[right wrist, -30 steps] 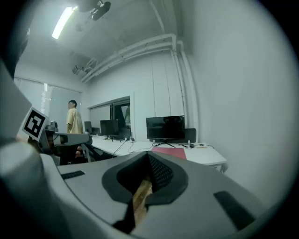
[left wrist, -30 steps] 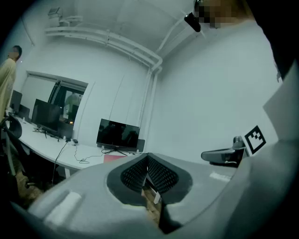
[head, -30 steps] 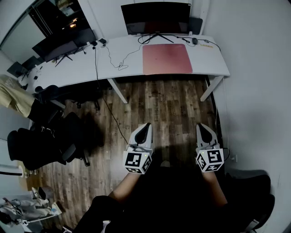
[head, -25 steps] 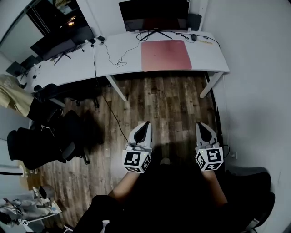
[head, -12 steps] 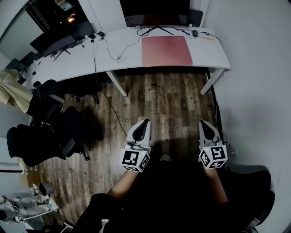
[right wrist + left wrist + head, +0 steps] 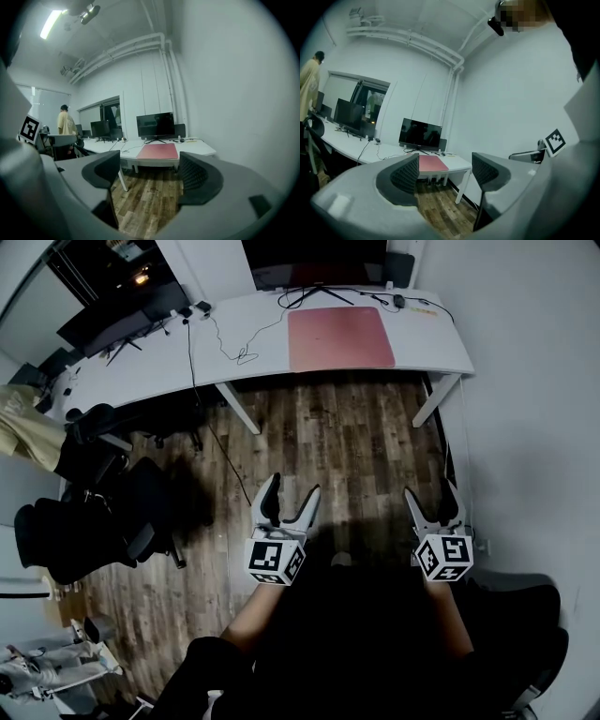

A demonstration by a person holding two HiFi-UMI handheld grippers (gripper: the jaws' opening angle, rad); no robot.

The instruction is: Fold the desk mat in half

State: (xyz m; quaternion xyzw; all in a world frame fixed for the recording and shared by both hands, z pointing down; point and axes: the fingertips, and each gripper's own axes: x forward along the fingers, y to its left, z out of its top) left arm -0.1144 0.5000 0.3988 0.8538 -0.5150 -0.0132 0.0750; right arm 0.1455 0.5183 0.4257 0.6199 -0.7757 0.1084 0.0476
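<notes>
Right now the desk mat [image 6: 341, 337] lies flat and unfolded on the white desk [image 6: 141, 371]. It sits toward the desk's right end, close to the front edge and just in front of the dark monitor [image 6: 314, 261]. It is pink-red and a bit wider than it is deep. Its long side runs along the desk's front edge, from left to right in my head view. Thin cables [image 6: 234, 351] lie on the desk to the left of the mat, apart from it.

I hold both grippers low over the wood floor [image 6: 347, 446], well away from the desk. The left gripper [image 6: 292, 488] and the right gripper [image 6: 431, 493] both point toward the desk.

A moment ago both pairs of jaws were pressed together. They have just been opening, and now both stand wide apart. Between each pair I see only the floor and the far desk, so they hold nothing. The mat has stayed in the same spot on the desk.

The only print I can make out is the black and white square pattern on each gripper's cube [image 6: 276, 562].
</notes>
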